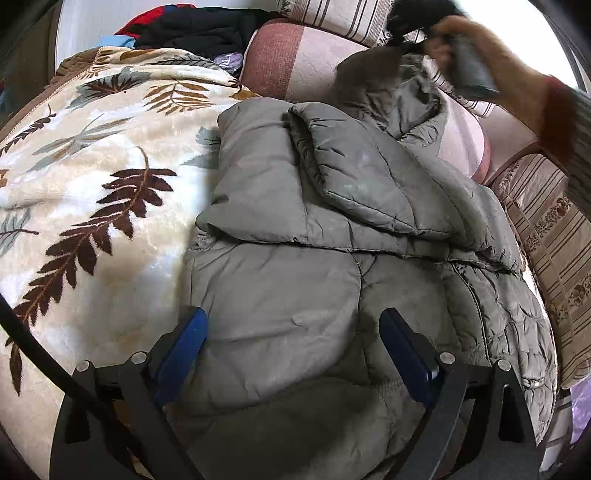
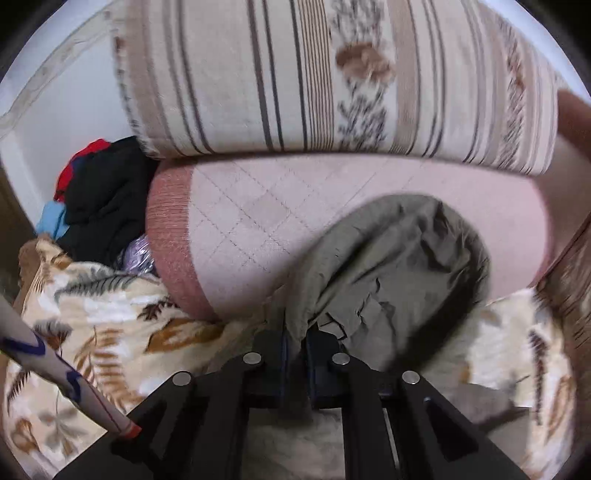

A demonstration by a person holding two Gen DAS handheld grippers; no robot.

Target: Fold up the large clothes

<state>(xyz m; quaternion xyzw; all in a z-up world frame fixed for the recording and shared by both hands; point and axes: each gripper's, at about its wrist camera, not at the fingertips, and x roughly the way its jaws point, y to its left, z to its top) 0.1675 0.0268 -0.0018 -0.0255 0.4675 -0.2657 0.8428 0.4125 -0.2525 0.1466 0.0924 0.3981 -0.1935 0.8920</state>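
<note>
A large grey-olive puffer jacket point(image 1: 295, 229) lies partly folded on a leaf-patterned blanket point(image 1: 92, 184), one sleeve laid across its body. My left gripper point(image 1: 293, 315) hovers just over the jacket's near part, blue fingers wide open with nothing clamped between them. At the far right a hand holds my right gripper point(image 1: 469, 70) at the jacket's top end, which is lifted off the bed. In the right wrist view the right gripper point(image 2: 301, 332) is shut on a fold of the jacket's fabric point(image 2: 388, 266), which bulges up ahead of the jaws.
A pink quilted pillow point(image 2: 295, 214) and a striped floral cushion point(image 2: 295, 74) lie behind the jacket. A pile of black, red and blue clothes point(image 1: 192, 29) sits at the far left corner. More striped cushion point(image 1: 546, 240) borders the jacket's right side.
</note>
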